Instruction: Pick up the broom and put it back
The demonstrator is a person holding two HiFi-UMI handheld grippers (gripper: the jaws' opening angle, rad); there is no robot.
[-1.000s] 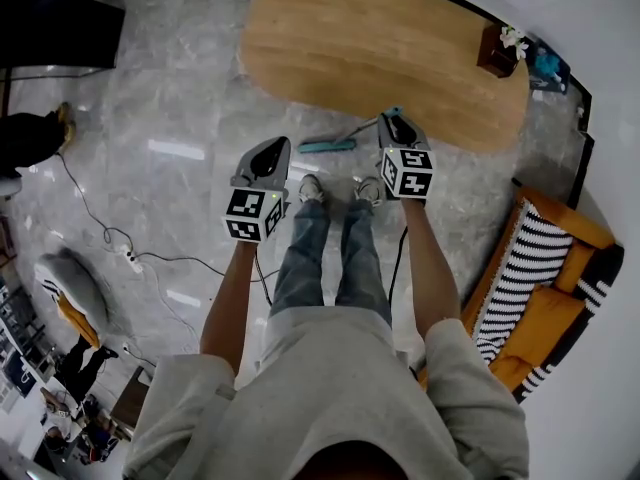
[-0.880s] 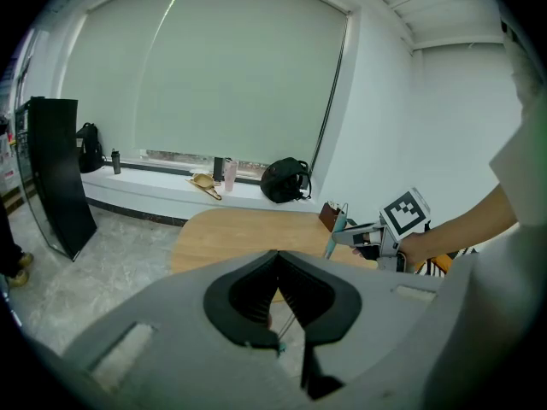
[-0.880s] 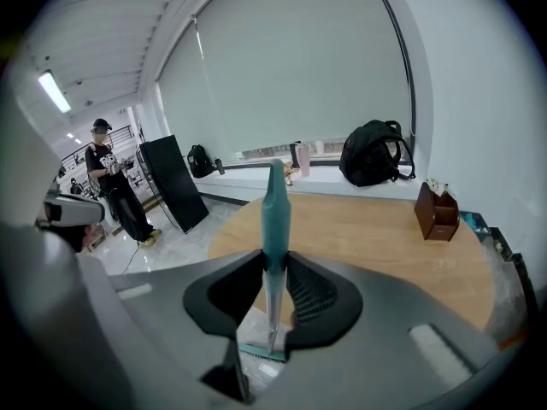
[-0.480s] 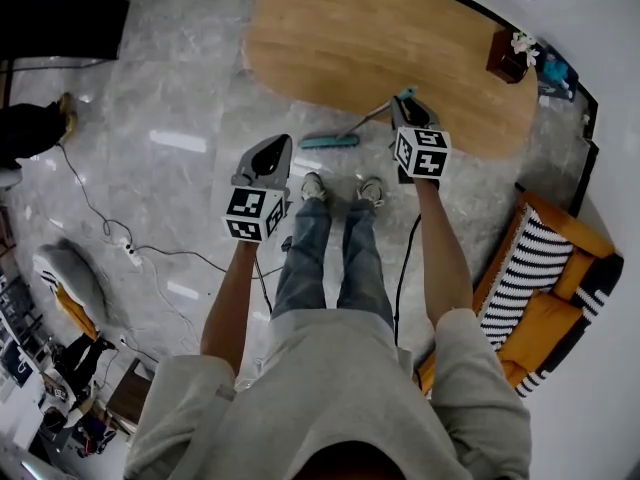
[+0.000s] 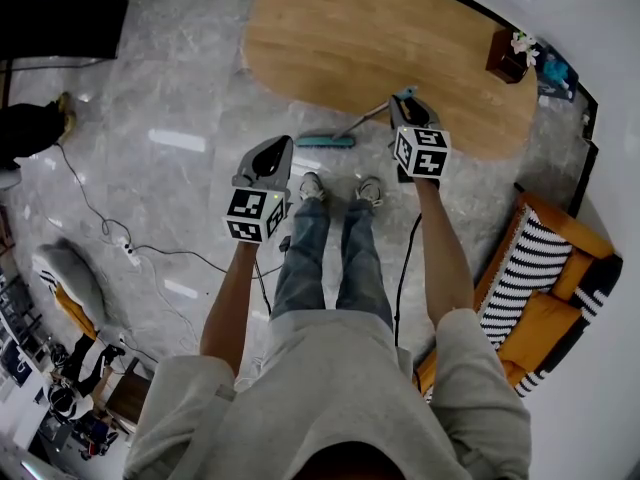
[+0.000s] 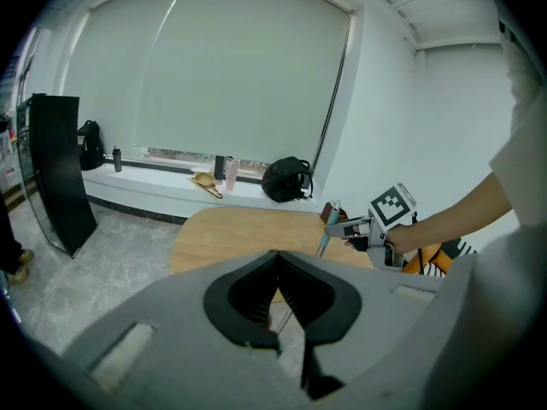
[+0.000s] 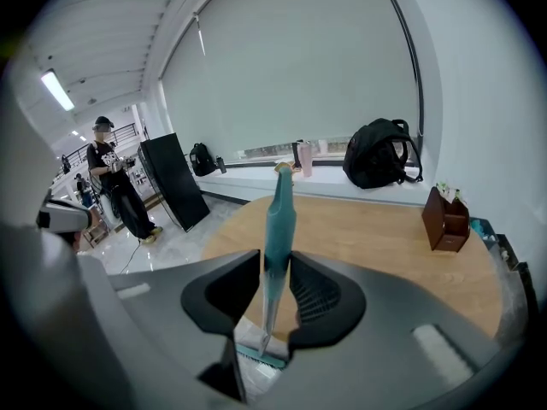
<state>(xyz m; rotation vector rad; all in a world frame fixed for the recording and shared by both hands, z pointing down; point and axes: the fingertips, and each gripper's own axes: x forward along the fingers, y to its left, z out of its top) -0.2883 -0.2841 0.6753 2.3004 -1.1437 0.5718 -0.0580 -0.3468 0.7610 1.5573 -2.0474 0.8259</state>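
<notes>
Between the jaws of the right gripper [image 7: 275,267] stood the teal grip of the broom [image 7: 279,212]. Both pads looked to touch it, although these jaws had just been opening a little. From there the long axis of the broom slanted down and to the left, to its head [image 5: 325,141], which rested on the grey floor [image 5: 180,88] just beside the edge of the wooden table [image 5: 400,28]. We held the left gripper [image 5: 271,148] closed and empty, well apart to the left. So we judged that the right hand alone must carry the broom.
</notes>
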